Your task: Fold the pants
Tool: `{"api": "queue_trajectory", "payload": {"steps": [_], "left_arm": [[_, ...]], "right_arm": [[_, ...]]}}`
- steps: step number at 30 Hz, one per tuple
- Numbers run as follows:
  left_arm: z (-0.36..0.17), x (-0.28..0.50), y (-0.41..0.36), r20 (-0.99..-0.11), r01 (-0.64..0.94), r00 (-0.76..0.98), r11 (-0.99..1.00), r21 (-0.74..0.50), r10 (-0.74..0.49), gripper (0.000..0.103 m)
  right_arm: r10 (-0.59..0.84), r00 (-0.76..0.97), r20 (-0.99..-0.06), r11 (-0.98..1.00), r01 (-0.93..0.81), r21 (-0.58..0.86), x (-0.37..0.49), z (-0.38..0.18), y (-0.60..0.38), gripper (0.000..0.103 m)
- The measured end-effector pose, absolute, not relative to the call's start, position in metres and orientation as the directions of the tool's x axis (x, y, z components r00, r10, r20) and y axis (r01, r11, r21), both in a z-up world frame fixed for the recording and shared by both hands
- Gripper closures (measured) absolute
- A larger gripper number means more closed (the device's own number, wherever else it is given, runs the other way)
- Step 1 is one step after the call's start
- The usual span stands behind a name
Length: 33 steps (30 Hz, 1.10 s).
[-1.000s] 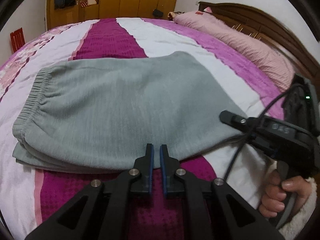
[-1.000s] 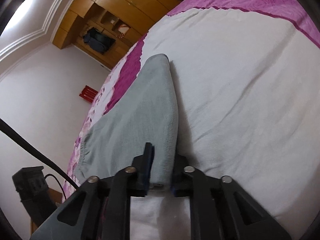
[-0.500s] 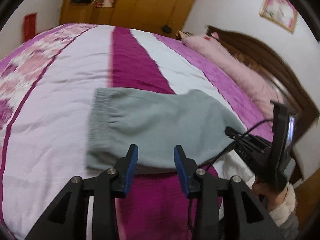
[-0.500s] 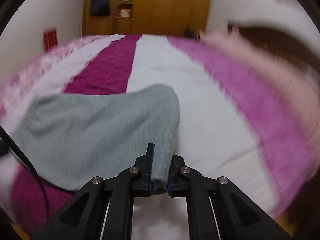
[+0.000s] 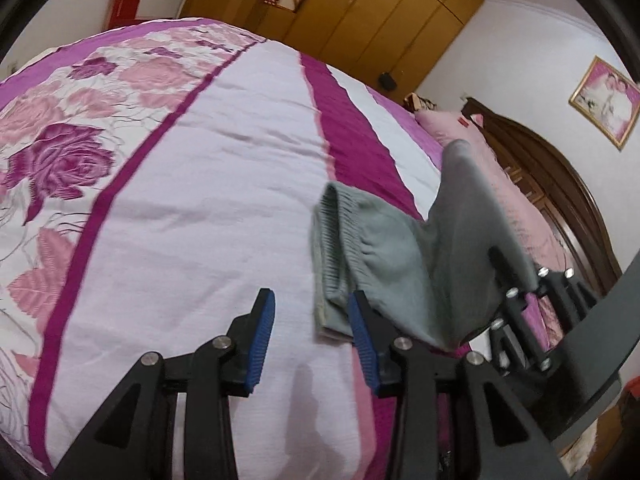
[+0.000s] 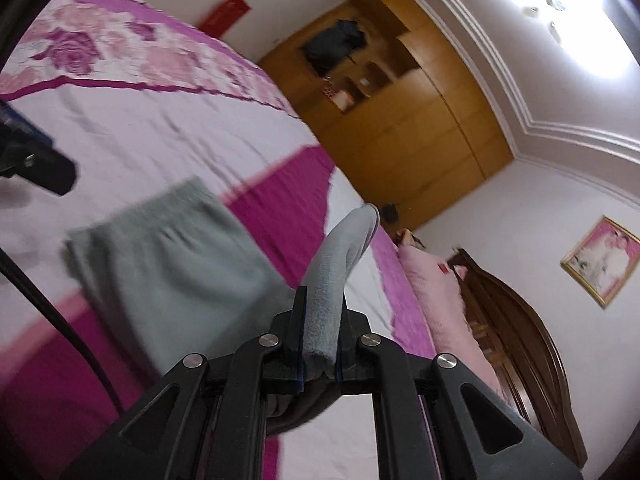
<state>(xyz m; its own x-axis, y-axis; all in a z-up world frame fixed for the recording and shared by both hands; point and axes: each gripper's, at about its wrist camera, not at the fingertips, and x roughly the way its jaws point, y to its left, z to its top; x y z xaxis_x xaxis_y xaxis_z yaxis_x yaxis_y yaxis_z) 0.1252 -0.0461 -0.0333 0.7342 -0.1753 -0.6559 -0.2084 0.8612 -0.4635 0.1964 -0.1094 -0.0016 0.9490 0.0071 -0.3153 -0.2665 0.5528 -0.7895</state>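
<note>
The bedspread (image 5: 192, 184), white with purple stripes and roses, fills the left of both views. The left gripper (image 5: 312, 338) hangs over it, jaws apart with only bare cover between them; its right finger sits just beside the waistband of the grey pants (image 5: 376, 256). The pants lie folded on the bed, their right end lifted. The right gripper (image 6: 320, 332) is clamped tight on that raised fold. A wardrobe (image 6: 420, 128) stands behind.

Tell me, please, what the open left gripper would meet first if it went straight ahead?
Probably the bare white stripe of the purple floral bedspread; the left gripper points down at it, beside the grey knit pants, though depth is unclear.
</note>
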Motion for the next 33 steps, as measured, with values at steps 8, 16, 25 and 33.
{"api": "queue_trajectory", "payload": {"steps": [8, 16, 25, 33], "left_arm": [[-0.036, 0.112, -0.015, -0.664, -0.264, 0.735, 0.844, -0.467, -0.137, 0.064], [-0.048, 0.109, 0.002, -0.675, -0.296, 0.722, 0.812, -0.503, -0.155, 0.063], [-0.05, 0.114, -0.001, -0.688, -0.28, 0.705, 0.823, -0.494, -0.174, 0.063], [-0.026, 0.132, -0.007, -0.627, -0.169, 0.713, 0.791, -0.588, -0.314, 0.059]], "right_arm": [[0.081, 0.936, -0.342, 0.501, -0.335, -0.798, 0.188, -0.028, -0.074, 0.096], [0.125, 0.917, -0.38, 0.357, -0.398, -0.845, 0.179, -0.065, -0.05, 0.096], [0.141, 0.922, -0.36, 0.354, -0.386, -0.852, 0.166, -0.065, -0.055, 0.086], [0.305, 0.814, -0.494, 0.638, -0.56, -0.528, 0.145, 0.002, -0.105, 0.06]]}}
